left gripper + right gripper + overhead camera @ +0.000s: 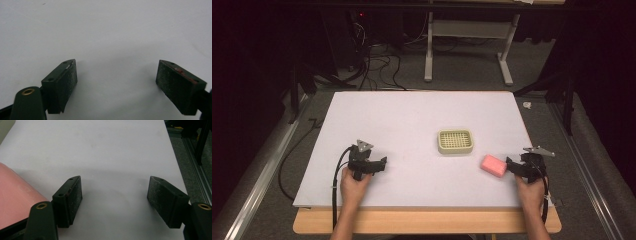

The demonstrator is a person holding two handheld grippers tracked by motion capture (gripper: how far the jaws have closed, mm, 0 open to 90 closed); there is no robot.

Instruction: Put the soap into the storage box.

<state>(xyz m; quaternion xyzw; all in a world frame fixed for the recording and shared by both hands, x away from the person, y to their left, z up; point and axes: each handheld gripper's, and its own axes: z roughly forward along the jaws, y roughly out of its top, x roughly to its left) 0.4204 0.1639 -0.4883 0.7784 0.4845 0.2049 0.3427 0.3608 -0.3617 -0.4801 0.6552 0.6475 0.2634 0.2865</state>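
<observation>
A pink bar of soap [493, 165] lies on the white table top [412, 110], near its front right. Behind it and to the left stands a beige soap dish [455, 141] with a grid floor. A hand holds my right gripper [524, 161] just right of the soap. In the right gripper view this gripper [116, 195] is open with bare table between its jaws, and the soap [15, 195] sits outside the left jaw. My left gripper [368, 161] rests at the front left. In its own view it [117, 80] is open over bare table.
The table's right edge and a metal rail [197, 177] run close beside the right gripper. A wooden front edge [427, 220] borders the white top. Cables [377, 65] and a table frame [507, 60] lie on the floor behind.
</observation>
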